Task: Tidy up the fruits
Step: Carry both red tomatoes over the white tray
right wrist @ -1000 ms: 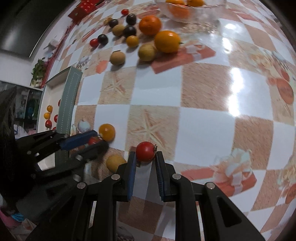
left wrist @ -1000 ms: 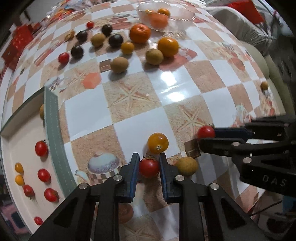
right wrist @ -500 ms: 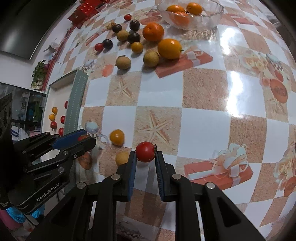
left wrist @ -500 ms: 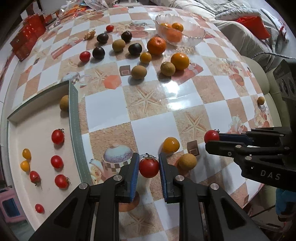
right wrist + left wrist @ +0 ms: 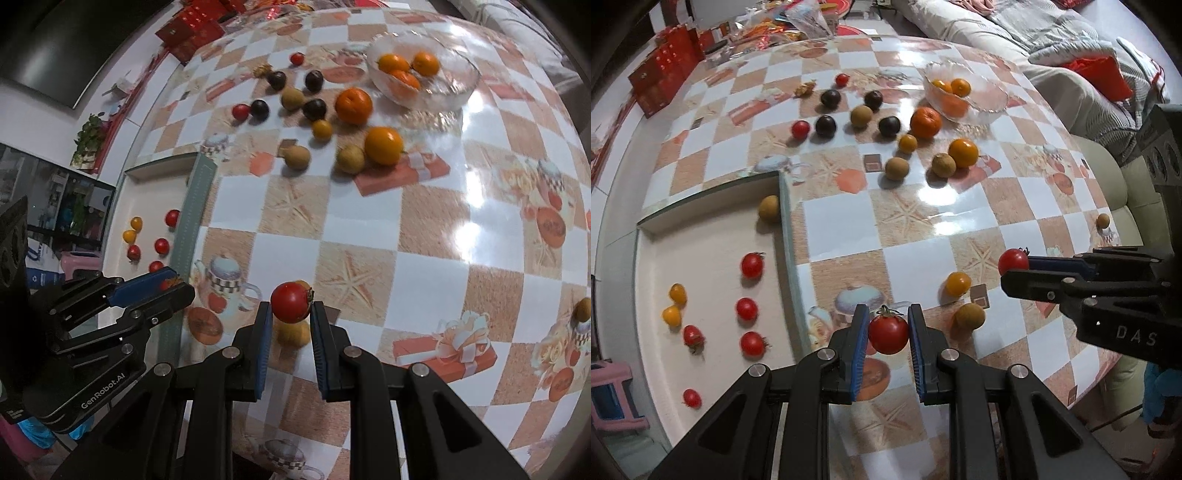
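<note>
Left wrist view, left of frame: the white tray already carries red and yellow cherry tomatoes plus one brown fruit in its upper corner. Sorting is judged partly done.

Centre bottom: the left hand-held gripper is closed narrowly on a red tomato, held clear above the surface. The tomato is near-round with no marked long axis; its green calyx points toward the top of the frame, away from the camera.

Right of centre: a yellow tomato and a brown fruit lie loose on the surface, close together.

Right edge: the right hand-held gripper pinches a second red tomato at its fingertips. In the right wrist view this tomato sits far forward between the pads, its stem end turned to the right of frame.

Step in hand, as judged: carrying both tomatoes to the tray. The next move calls for travel toward the left of frame, lowering over a bare patch among the red tomatoes, then a gentle release. Round fruit may roll on landing; the right gripper's tip hold looks less secure.
</note>
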### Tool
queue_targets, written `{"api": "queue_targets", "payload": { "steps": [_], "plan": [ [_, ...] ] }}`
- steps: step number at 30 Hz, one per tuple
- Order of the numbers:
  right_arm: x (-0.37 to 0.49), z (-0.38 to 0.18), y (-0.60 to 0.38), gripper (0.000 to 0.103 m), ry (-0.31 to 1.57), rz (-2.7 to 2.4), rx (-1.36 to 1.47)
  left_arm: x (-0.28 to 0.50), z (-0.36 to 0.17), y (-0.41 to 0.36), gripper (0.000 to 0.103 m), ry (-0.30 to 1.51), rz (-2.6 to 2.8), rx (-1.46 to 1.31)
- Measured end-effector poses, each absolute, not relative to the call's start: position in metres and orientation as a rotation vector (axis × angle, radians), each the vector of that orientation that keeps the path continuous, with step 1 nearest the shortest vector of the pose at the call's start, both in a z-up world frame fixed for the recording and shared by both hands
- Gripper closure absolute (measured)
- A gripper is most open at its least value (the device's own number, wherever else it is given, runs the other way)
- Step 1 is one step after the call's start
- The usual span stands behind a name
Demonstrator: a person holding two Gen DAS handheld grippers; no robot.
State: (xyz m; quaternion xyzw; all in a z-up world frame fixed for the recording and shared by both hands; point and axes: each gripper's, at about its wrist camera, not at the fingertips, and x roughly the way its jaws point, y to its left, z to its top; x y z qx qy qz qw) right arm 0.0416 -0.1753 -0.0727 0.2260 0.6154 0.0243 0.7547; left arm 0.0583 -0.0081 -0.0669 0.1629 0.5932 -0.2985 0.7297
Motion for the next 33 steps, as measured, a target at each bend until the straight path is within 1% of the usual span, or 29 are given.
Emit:
{"api": "queue_targets", "payload": {
  "steps": [11, 19, 25, 33],
  "plan": [
    [0.065, -0.047, -0.14, 0.081, 1.319, 0.126, 0.435, 0.069, -0.055, 0.033, 0.08, 1.294, -0.588, 0.307],
    [0.085, -0.038, -0.098, 0.081, 1.318, 0.209, 0.384, 0.075, -0.056, 0.075, 0.08, 1.303, -0.513, 0.256],
    [0.099, -0.044, -0.06, 0.081, 1.341, 0.279, 0.349, 0.074, -0.068, 0.111, 0.08, 1.332, -0.443, 0.23],
    [0.108, -0.064, -0.014, 0.081, 1.397, 0.35, 0.297, 0.069, -0.092, 0.149, 0.08, 1.382, -0.348, 0.208]
  ]
}}
